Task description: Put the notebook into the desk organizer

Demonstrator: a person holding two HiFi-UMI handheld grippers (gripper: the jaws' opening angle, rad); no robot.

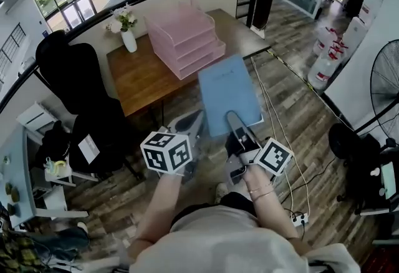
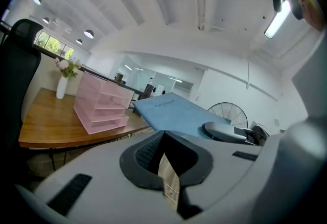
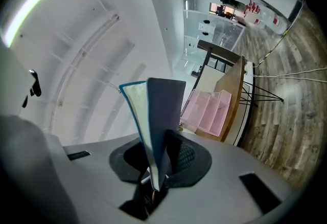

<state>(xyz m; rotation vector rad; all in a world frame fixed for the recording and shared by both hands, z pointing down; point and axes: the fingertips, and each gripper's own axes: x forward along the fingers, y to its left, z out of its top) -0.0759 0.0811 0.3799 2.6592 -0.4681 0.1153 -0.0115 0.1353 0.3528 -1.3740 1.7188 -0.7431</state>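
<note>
The pink tiered desk organizer (image 1: 184,41) stands on the wooden desk (image 1: 140,78), its open trays facing me. I hold a blue notebook (image 1: 229,94) flat in the air in front of the desk's near right corner. My right gripper (image 1: 235,125) is shut on the notebook's near edge. In the right gripper view the notebook (image 3: 161,110) stands edge-on between the jaws of that gripper (image 3: 158,166), with the organizer (image 3: 209,110) beyond. My left gripper (image 1: 187,122) hovers beside it, shut and holding nothing; its own view shows the notebook (image 2: 176,113) and the organizer (image 2: 99,105).
A white vase of flowers (image 1: 128,35) stands at the desk's far left. A black office chair (image 1: 75,75) is left of the desk. Cables (image 1: 280,116) run over the wooden floor on the right, near water jugs (image 1: 327,57) and a fan (image 1: 386,78).
</note>
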